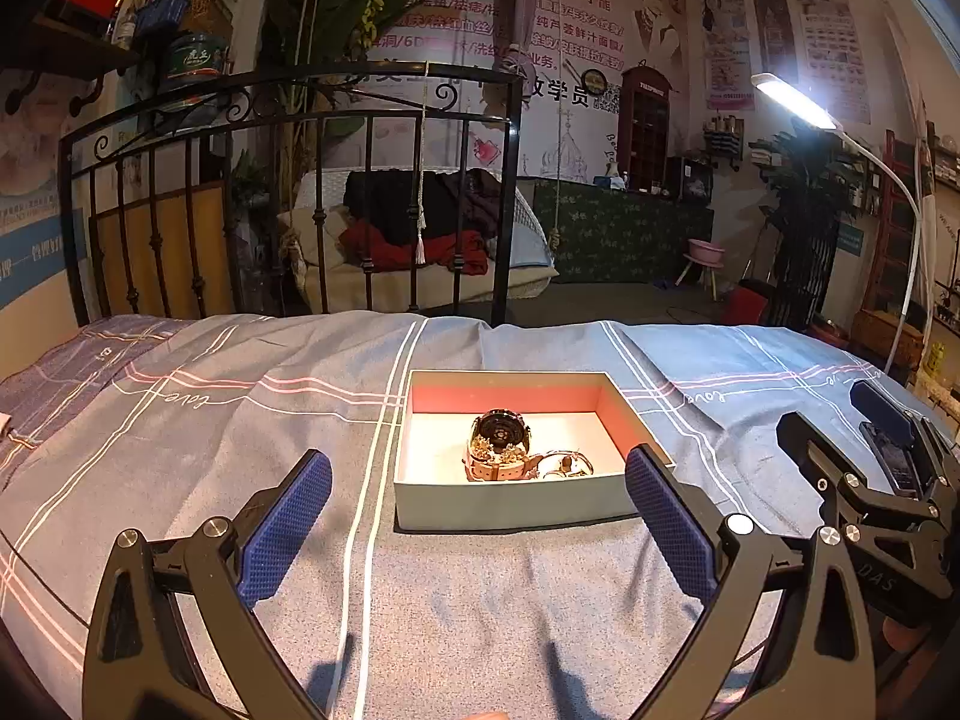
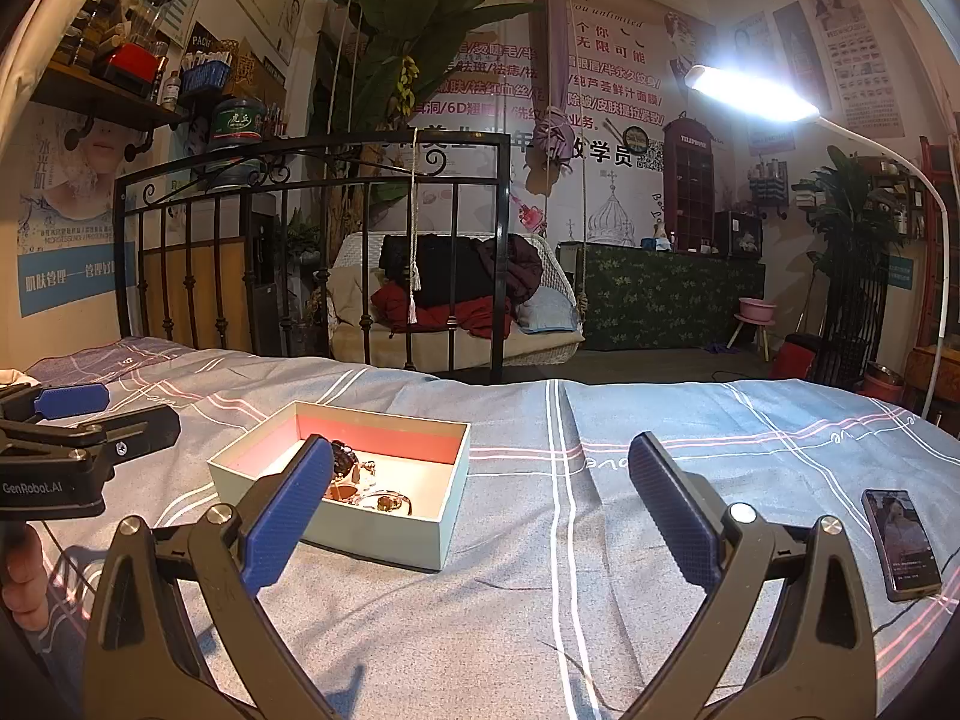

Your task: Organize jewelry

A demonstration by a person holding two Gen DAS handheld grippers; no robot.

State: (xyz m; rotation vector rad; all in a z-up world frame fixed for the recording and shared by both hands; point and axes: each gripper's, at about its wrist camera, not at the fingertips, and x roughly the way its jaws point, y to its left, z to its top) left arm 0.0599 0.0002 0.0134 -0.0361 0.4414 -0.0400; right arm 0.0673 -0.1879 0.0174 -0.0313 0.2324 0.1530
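A pale open box (image 1: 510, 507) with a red inner wall lies on the blue-grey bedsheet. It holds a dark-faced watch with a pink strap (image 1: 501, 444) and gold rings or bangles (image 1: 567, 465). My left gripper (image 1: 477, 510) is open and empty, just in front of the box. In the right wrist view the box (image 2: 444, 498) lies left of centre with the jewelry (image 2: 366, 483) inside. My right gripper (image 2: 480, 507) is open and empty, to the right of the box. The left gripper (image 2: 108, 411) shows at the left edge there.
A phone (image 2: 900, 543) lies on the sheet at the right. A black iron bed rail (image 1: 288, 204) stands behind the bed. A white lamp (image 2: 750, 93) shines from the right. The right gripper's body (image 1: 870, 492) sits right of the box.
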